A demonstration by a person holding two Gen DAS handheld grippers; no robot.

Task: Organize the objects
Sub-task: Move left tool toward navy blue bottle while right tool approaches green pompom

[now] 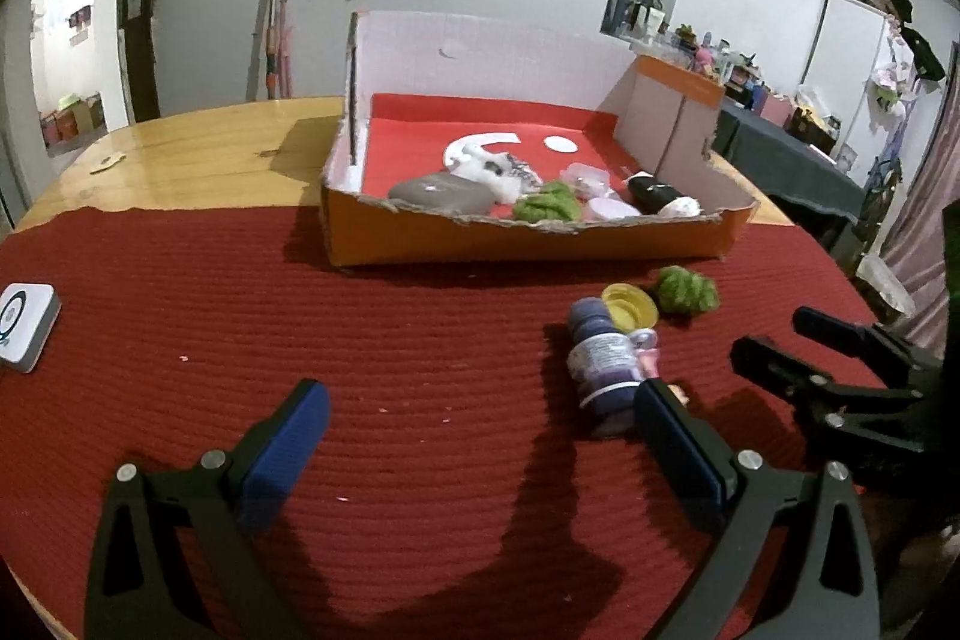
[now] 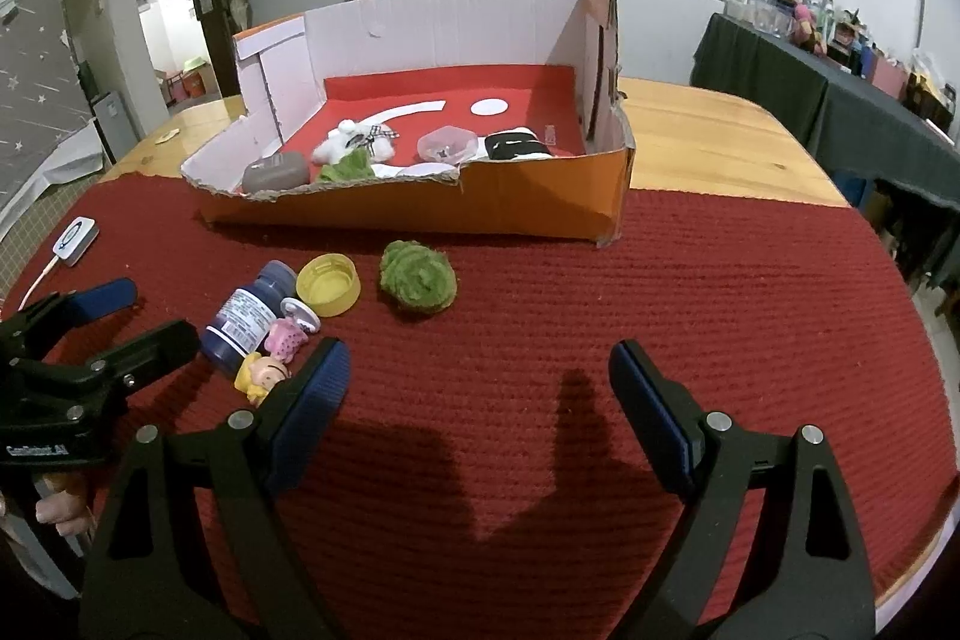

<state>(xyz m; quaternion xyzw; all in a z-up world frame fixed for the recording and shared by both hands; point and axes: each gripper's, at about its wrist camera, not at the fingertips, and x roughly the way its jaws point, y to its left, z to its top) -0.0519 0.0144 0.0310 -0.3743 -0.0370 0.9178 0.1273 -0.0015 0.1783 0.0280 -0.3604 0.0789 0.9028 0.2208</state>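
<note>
Both tongs, left gripper (image 1: pixel 480 451) and right gripper (image 2: pixel 480 394), hung wide open and empty, probably readying a pick: purple bottle (image 2: pixel 249 316), yellow cap (image 2: pixel 329 285) and green pompom (image 2: pixel 418 279) lay between them and the box (image 2: pixel 540 208) beyond.

Both views are evenly lit from overhead and fairly sharp. Dark gripper shadows fall on the red mat (image 2: pixel 660 292). The wooden table (image 1: pixel 198 148) shows glare. Fisheye bending curves the edges; black vignette fills the corners.
</note>
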